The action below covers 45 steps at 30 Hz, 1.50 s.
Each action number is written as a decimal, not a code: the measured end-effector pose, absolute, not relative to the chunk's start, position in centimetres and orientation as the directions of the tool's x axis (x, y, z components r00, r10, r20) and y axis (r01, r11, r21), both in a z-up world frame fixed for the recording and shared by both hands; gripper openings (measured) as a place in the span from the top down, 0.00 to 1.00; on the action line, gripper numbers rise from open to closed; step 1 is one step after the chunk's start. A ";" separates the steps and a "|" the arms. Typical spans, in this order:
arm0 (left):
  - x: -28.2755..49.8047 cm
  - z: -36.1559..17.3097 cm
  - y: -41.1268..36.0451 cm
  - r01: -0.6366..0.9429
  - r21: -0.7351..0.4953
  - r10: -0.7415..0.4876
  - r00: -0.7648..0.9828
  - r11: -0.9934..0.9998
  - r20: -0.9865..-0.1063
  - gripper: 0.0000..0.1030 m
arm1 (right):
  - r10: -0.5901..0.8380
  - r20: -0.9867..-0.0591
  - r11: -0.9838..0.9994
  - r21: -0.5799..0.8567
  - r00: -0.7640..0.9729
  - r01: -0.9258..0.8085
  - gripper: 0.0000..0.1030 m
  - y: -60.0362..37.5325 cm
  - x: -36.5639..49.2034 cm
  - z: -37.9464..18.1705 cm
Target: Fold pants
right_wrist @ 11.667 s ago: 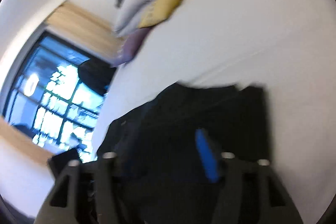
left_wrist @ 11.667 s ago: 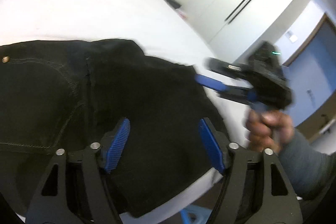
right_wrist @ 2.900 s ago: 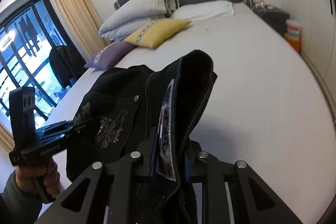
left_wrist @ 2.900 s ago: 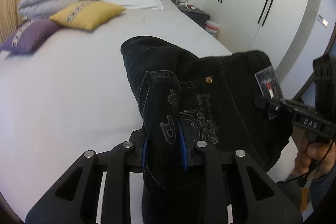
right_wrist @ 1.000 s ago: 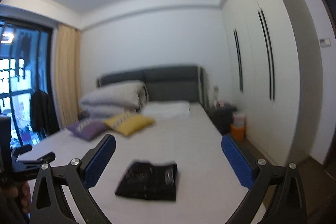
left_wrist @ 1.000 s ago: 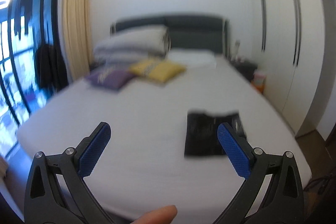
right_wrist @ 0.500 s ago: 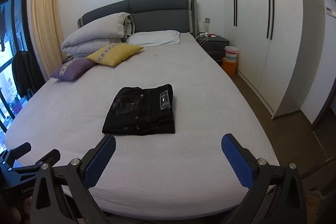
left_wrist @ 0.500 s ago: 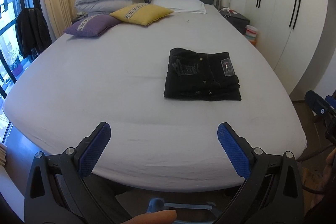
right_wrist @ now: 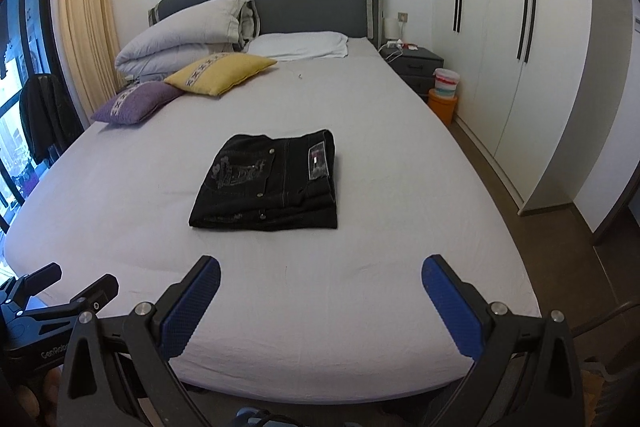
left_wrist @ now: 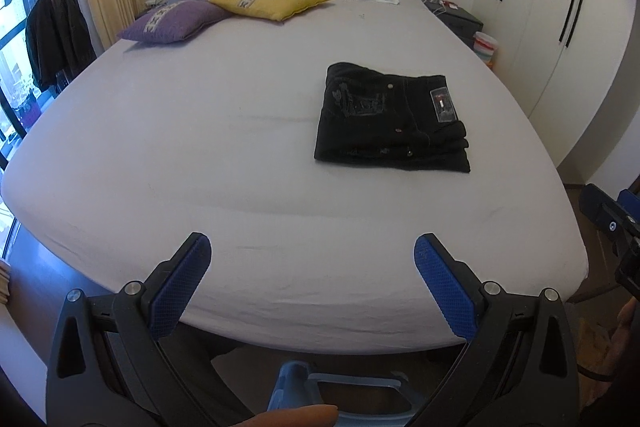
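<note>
The black pants (left_wrist: 390,119) lie folded in a flat rectangle on the white bed (left_wrist: 200,155), right of the middle; they also show in the right wrist view (right_wrist: 268,183). My left gripper (left_wrist: 312,279) is open and empty, held back over the foot of the bed, well short of the pants. My right gripper (right_wrist: 320,301) is open and empty too, also back at the foot edge. The left gripper also shows at the lower left of the right wrist view (right_wrist: 52,295).
A yellow cushion (right_wrist: 218,73), a purple cushion (right_wrist: 136,103), a rolled duvet (right_wrist: 188,35) and a white pillow (right_wrist: 298,45) lie at the headboard. A nightstand (right_wrist: 414,65) and an orange bin (right_wrist: 442,103) stand right of the bed. White wardrobes (right_wrist: 504,27) line the right wall.
Both grippers let go of the pants and pulled back from the bed. In the last half second the views have hardly moved.
</note>
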<state>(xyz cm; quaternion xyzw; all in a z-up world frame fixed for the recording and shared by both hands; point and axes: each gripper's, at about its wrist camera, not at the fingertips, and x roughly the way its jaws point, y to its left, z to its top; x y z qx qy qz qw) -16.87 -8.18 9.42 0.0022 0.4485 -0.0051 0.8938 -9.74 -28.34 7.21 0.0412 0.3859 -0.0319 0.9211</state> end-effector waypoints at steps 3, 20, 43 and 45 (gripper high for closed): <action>-16.6 9.0 -8.2 0.011 0.002 -0.005 0.591 1.000 -0.807 0.00 | -0.024 -0.723 0.995 0.051 0.691 0.087 0.00 -28.3 -9.6 7.0; -15.7 8.2 -8.0 0.000 0.003 0.003 0.575 1.000 -0.818 0.00 | -0.011 -0.744 0.996 0.049 0.668 0.071 0.00 -27.9 -9.3 6.3; -15.6 7.7 -8.0 -0.001 0.007 0.006 0.570 1.000 -0.822 0.00 | -0.007 -0.748 0.996 0.052 0.663 0.069 0.00 -27.8 -9.3 6.1; -15.7 7.6 -8.0 0.000 0.006 0.005 0.570 1.000 -0.822 0.00 | -0.007 -0.748 0.996 0.052 0.663 0.069 0.00 -27.8 -9.3 6.1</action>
